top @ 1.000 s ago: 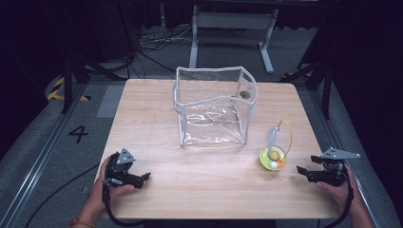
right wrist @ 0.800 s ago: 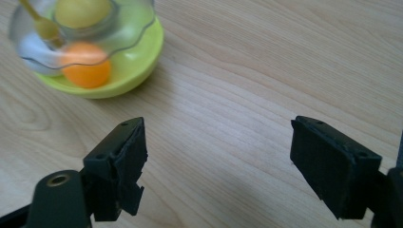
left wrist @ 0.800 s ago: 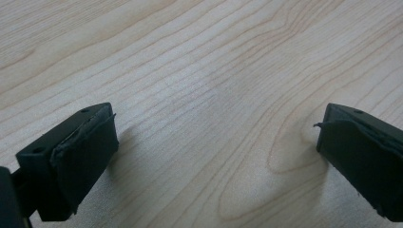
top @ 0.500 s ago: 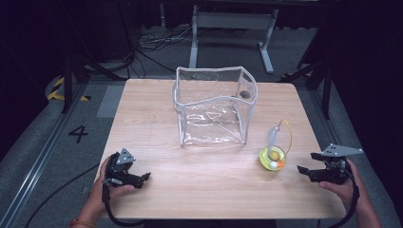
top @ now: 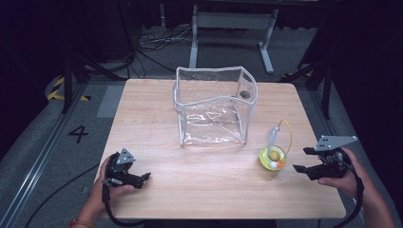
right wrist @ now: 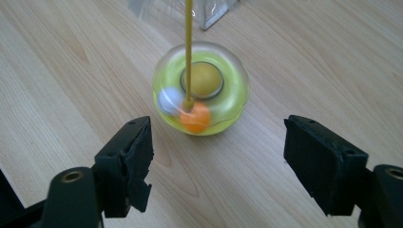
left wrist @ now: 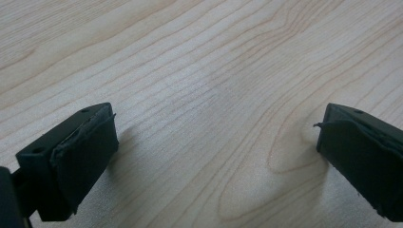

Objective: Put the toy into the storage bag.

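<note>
Pale wood-grain desk (top: 157, 128) carries everything; nearest, at its front left corner, the left tool (top: 142, 177) rests low with jaws spread wide over bare wood, gripping nothing; at the front right, the right tool (top: 300, 159) is held off the surface, its jaws apart and just now closing a little, nothing between them; just beyond it stands the yellow ring toy (right wrist: 201, 86), its small inner beads somewhat blurred; farther back, mid-desk, stands the clear plastic bag (top: 214, 107), upright and open-topped.
</note>
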Motion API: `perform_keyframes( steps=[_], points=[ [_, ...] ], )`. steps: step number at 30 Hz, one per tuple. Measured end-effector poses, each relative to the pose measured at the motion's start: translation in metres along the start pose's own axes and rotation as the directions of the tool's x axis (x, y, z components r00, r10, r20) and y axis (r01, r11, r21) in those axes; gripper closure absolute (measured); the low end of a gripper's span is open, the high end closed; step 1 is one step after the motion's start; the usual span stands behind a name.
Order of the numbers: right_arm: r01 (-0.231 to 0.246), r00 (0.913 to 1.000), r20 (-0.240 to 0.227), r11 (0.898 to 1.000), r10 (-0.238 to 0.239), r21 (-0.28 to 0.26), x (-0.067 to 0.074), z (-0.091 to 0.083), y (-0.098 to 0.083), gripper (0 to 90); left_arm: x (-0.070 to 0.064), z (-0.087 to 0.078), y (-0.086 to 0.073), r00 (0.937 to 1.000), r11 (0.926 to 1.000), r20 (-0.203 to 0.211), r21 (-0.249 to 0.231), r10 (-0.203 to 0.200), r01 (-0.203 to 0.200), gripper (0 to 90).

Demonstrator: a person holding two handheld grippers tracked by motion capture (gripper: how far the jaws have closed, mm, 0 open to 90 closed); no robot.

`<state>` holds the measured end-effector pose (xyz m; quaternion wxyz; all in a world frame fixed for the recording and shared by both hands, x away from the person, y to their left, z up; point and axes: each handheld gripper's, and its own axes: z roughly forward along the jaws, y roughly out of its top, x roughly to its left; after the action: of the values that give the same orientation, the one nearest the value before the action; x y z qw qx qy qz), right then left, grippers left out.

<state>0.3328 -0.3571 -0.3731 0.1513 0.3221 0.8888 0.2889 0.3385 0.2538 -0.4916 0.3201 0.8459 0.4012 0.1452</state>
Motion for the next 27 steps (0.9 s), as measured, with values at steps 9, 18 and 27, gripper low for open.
perform_keyframes(
  steps=[9,18,27],
  points=[
    [0.045,0.9989,-0.016,0.998,-0.045,0.042,0.005,-0.001,0.031,30.0,0.000,0.000,0.000,1.0000,1.0000,0.003,0.002,-0.004,0.004,0.2],
    [0.063,0.9978,-0.026,0.994,-0.061,0.084,0.004,0.003,0.049,36.1,0.000,0.000,0.000,1.0000,1.0000,0.000,0.000,0.001,-0.001,0.2],
    [0.098,0.9946,-0.047,0.986,-0.092,0.132,0.007,0.008,0.065,49.8,0.000,0.000,0.000,1.0000,1.0000,0.003,0.001,-0.006,0.006,0.2]
  ],
)
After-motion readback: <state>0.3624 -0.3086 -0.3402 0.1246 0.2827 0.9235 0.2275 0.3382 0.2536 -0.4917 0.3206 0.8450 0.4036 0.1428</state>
